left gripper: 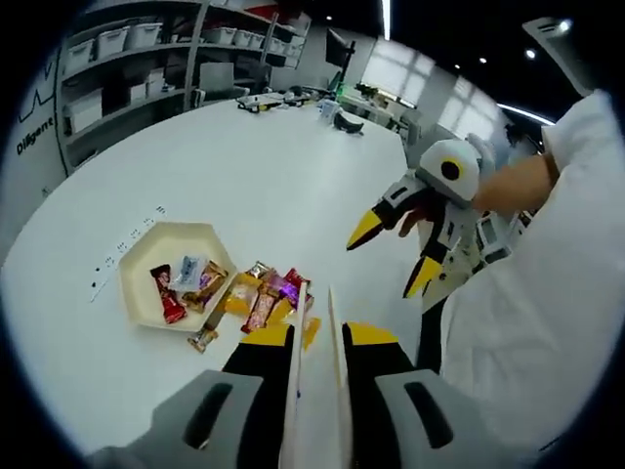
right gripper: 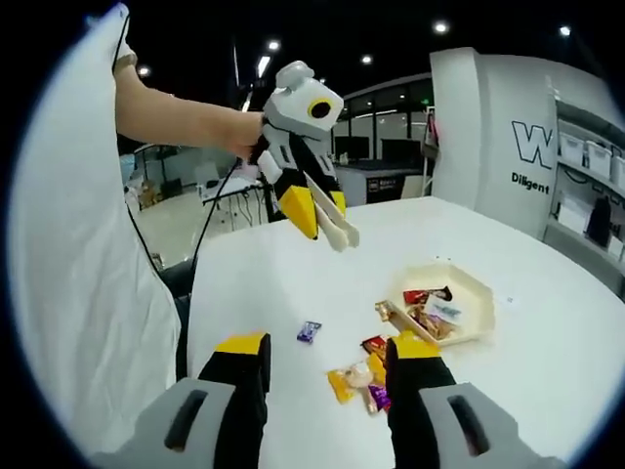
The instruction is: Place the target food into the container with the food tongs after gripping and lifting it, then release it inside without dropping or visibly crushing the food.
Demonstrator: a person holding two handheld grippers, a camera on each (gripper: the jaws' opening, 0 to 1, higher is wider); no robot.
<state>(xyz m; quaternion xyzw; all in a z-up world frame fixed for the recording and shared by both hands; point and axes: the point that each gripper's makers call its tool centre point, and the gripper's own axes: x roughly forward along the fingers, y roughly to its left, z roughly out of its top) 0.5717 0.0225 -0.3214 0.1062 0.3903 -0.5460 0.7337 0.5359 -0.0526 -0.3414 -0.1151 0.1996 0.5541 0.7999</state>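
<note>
A cream hexagonal container [left gripper: 146, 249] [right gripper: 479, 298] sits on the white table with several wrapped candies inside. More wrapped candies [left gripper: 264, 298] [right gripper: 363, 379] lie loose beside it, and a lone purple candy [right gripper: 310, 332] rests apart. My left gripper [left gripper: 319, 335] [right gripper: 317, 215] is shut on pale food tongs [left gripper: 296, 371] [right gripper: 342, 233], held in the air above the table with tips nearly together and nothing in them. The tong tips point toward the loose pile. My right gripper [right gripper: 327, 347] [left gripper: 394, 254] hovers open and holds nothing.
The white table [left gripper: 254, 166] is broad and rounded, and its near edge [right gripper: 190, 322] drops off beside the person in a white top [right gripper: 78, 254]. Shelves with storage bins [left gripper: 117, 68] stand along the wall, and desks with equipment [left gripper: 293, 98] lie beyond the table.
</note>
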